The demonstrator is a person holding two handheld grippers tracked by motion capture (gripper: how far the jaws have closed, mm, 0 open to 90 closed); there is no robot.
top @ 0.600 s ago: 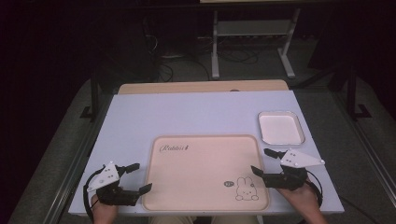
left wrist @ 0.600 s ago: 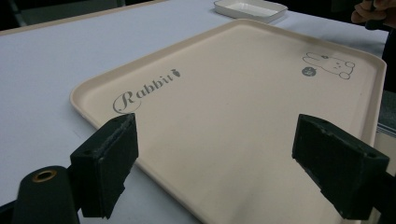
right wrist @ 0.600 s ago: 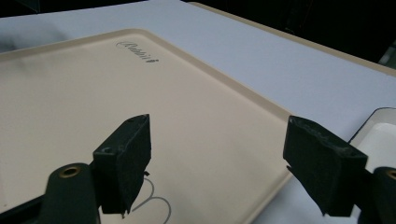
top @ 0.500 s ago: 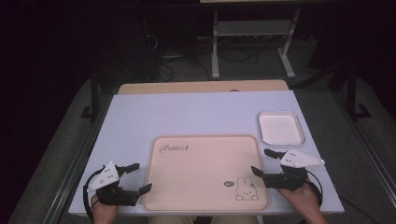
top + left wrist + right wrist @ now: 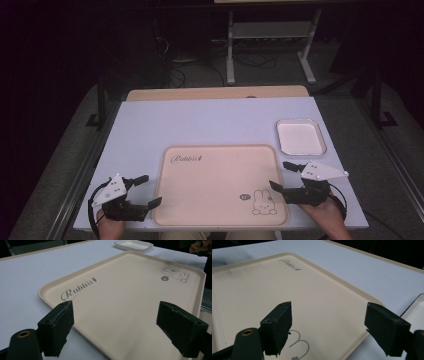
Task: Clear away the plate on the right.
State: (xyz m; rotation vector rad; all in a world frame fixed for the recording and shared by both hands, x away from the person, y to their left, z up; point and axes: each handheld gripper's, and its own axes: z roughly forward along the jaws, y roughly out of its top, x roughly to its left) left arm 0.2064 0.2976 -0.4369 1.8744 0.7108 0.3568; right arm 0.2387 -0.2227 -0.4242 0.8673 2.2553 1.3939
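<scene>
Looking down, we've got a beige rabbit tray (image 5: 220,185) sitting flat on the tabletop (image 5: 200,120), with a small white dish (image 5: 301,137) just past its far right corner. Our left gripper (image 5: 145,191) and right gripper (image 5: 281,175) flank the tray, fingers spread wide, gripping nothing.

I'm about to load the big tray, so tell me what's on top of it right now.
Nothing lies on the tray: just its printed "Rabbit" lettering and a bunny drawing. Both grippers sit open beside it, left and right. What's underneath is hidden.
</scene>
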